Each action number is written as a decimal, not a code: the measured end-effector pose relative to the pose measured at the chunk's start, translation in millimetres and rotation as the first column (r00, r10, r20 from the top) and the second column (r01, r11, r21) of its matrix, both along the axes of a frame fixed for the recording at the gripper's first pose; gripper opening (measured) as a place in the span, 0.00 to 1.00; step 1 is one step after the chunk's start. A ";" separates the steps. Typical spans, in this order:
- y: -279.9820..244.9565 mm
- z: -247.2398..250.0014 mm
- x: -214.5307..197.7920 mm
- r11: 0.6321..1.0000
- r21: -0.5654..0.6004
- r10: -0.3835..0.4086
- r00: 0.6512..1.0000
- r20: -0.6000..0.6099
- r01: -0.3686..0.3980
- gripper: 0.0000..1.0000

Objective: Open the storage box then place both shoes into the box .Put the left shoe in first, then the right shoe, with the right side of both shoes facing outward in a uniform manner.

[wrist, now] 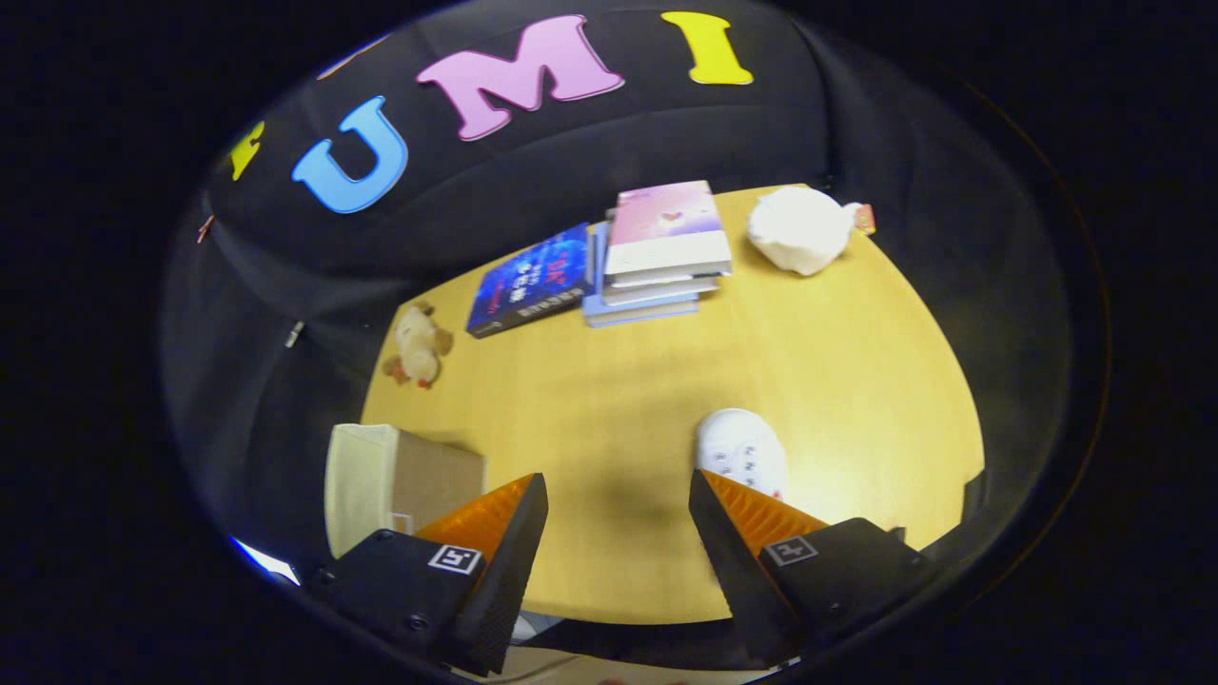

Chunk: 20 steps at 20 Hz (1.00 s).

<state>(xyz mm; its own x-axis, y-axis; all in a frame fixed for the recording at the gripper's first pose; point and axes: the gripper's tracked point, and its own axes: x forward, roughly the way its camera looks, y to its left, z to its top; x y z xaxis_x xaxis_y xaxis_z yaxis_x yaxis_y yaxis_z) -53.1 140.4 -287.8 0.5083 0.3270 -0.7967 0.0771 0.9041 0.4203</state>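
My gripper point(618, 514) hangs open above the near part of a yellow wooden table point(618, 400), with nothing between its fingers. A white shoe point(742, 452) lies on the table just ahead of the right finger, its toe pointing away; its near end is hidden behind that finger. A beige storage box point(395, 480) stands at the table's near left corner, just beyond the left finger. I cannot tell whether its lid is open.
At the far side of the table lie a dark blue book point(530, 281) and a stack of books point(661, 252). A white bundle point(799, 228) sits at the far right corner. A small plush toy point(419, 344) lies near the left edge.
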 end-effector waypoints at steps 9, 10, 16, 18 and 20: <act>-56.9 -131.0 -28.5 0.999 0.032 0.046 0.971 -0.236 -0.039 0.82; -52.5 -140.7 -31.2 0.997 0.054 0.068 0.964 -0.257 -0.055 0.78; -41.7 -166.4 -35.3 0.977 0.192 0.154 0.935 -0.319 -0.095 0.68; -45.4 -172.5 -34.8 0.974 0.214 0.148 0.930 -0.335 -0.078 0.54; -50.7 -165.5 -33.4 0.974 0.223 0.116 0.935 -0.334 -0.041 0.31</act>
